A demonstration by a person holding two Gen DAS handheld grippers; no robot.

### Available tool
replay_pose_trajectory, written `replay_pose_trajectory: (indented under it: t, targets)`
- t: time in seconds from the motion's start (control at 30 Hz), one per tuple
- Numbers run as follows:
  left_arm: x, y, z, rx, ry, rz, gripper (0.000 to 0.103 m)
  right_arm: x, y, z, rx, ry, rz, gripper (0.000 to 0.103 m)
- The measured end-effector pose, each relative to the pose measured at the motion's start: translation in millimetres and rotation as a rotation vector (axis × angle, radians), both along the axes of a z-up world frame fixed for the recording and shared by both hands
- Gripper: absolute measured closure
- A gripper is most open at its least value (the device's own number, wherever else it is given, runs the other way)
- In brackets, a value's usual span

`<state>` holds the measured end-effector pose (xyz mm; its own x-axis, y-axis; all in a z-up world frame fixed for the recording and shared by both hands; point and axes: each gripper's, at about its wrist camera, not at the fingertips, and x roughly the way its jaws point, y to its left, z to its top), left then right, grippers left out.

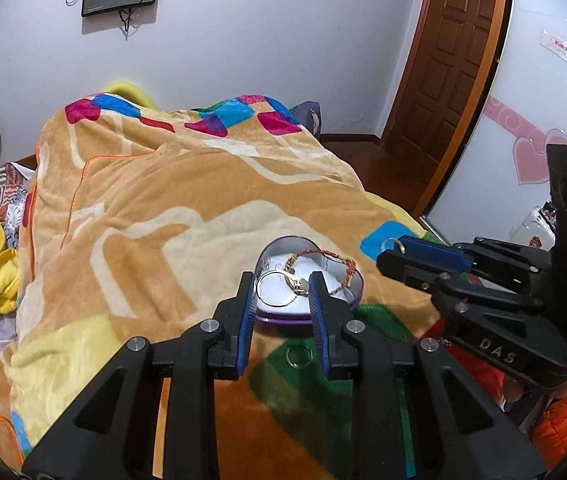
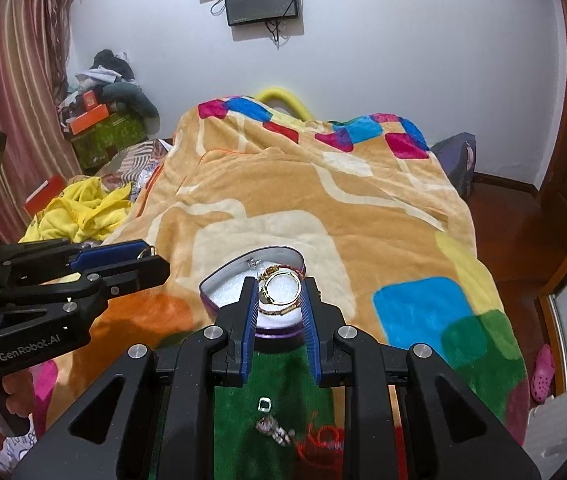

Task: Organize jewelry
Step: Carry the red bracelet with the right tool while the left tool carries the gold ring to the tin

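I have the left tool (image 1: pixel 281 286) narrow, its pads pinching a thin gold hoop, the left hoop (image 1: pixel 258 286). The right tool (image 2: pixel 281 292) is narrow too and holds a similar ring, the right hoop (image 2: pixel 269 286). From each camera the other tool shows a small ring caught right at its tips, which is why I read both as held rather than lying in the box behind them.

What matters now is where the box (image 1: pixel 283 319) lies. It is heart-shaped and open, and sits on the blanket (image 1: pixel 143 220) of the bed, straight ahead of both tools and below their tips. The left tool comes at it from the left and the right tool from the right. The right tool's tip is just beside the box's right rim, while the left tip is a little further off its left side, so I judge the right slightly nearer. The box's point faces left and near, and its lobes face far and right.

A red and gold bracelet (image 1: pixel 323 253) already lies across the white lining, towards the far side, so the nearer part of the lining is the freer spot for a drop.

On the green patch nearer me, a small ring (image 1: pixel 299 356) and a red cord (image 2: pixel 319 444) are not yet put away.
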<state>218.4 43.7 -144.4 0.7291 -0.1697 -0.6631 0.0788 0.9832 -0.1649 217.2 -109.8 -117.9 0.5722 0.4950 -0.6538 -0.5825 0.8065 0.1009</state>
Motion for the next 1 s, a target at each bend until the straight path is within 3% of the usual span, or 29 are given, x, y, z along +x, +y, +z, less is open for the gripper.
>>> replay_pose_trajectory:
  t: [0.5, 1.0]
  targets:
    - [38, -5, -25, 0.02, 0.053, -0.028, 0.078, 37, 17, -24, -0.057, 0.066, 0.04, 0.084]
    - [49, 1, -35, -0.045, 0.104, -0.058, 0.078, 43, 28, -32, -0.135, 0.09, 0.089, 0.082]
